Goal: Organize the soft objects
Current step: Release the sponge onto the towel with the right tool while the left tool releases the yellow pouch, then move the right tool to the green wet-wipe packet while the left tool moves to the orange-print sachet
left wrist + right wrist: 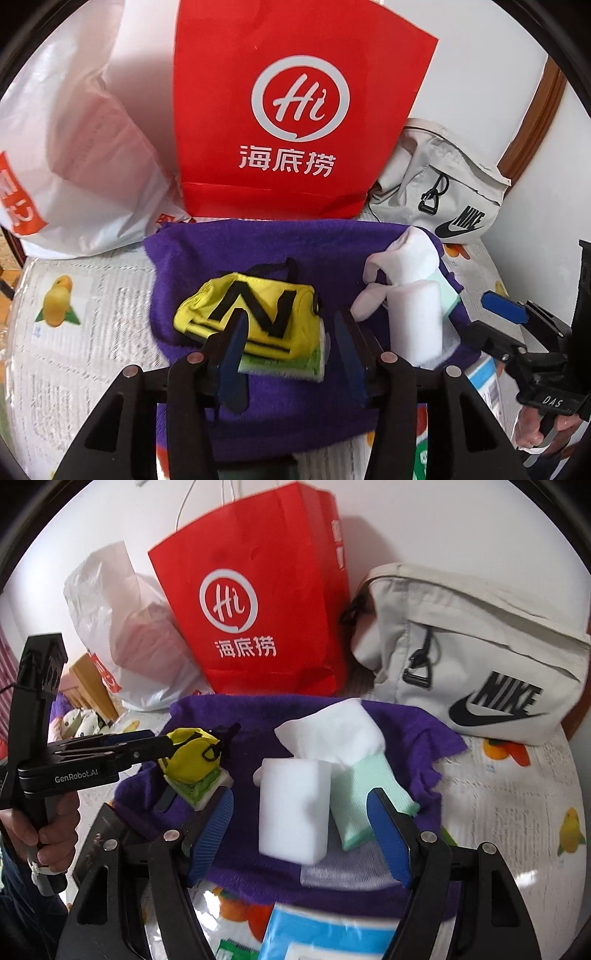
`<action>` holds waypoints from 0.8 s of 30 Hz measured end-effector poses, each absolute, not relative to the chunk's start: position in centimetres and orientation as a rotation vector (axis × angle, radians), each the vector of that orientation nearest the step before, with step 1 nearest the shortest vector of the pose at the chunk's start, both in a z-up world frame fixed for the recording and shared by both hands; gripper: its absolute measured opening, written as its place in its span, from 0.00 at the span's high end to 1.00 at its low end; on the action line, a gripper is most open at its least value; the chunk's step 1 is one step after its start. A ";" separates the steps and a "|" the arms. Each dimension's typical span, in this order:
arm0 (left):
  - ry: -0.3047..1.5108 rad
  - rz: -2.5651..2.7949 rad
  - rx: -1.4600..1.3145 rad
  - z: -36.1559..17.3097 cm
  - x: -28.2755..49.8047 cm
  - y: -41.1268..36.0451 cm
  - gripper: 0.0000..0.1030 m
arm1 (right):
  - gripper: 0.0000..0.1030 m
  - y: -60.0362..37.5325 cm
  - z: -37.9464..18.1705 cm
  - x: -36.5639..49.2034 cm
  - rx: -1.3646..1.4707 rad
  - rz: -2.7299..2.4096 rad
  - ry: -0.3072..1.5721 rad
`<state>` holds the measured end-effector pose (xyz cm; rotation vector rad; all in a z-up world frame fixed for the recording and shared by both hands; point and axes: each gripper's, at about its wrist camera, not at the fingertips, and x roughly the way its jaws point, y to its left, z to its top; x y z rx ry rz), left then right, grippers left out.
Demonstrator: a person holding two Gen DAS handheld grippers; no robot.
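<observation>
The right claw (299, 834) (spread wide) flanks the white sponge (293, 808) at twelve o'clock; closing could snag the purple towel (399, 723).

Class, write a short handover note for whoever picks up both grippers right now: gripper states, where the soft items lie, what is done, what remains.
Left gripper: open, fingers either side of the yellow pouch, which lies on a green sponge.
Right gripper: open, around the white foam block, gripping nothing.
All sit on the purple towel, along with a mint glove and white cloth.
Red bag and Nike pouch stand behind.
Done: nothing visibly bagged. Left: everything.
</observation>
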<state>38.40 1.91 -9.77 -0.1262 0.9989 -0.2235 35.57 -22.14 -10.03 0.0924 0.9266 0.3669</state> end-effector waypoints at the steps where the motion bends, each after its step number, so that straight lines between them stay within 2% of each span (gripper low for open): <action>1: 0.999 -0.223 -0.124 -9.5 38.0 2.0 0.54 | 0.28 -22.3 -9.8 35.1 0.100 0.362 0.921; 4: 0.982 -0.219 -0.139 -8.4 36.3 2.5 0.51 | 0.28 -22.8 -9.2 33.2 0.122 0.346 0.899; 13: 0.939 -0.201 -0.117 -6.5 29.8 2.9 0.51 | 0.28 -23.9 -6.8 25.5 0.169 0.308 0.833; 19: 0.946 -0.199 -0.120 -6.3 25.6 3.3 0.51 | 0.28 -23.1 -7.1 20.9 0.165 0.324 0.855; 24: 0.977 -0.192 -0.123 -7.3 22.2 4.1 0.50 | 0.33 -21.9 -8.0 17.1 0.109 0.332 0.862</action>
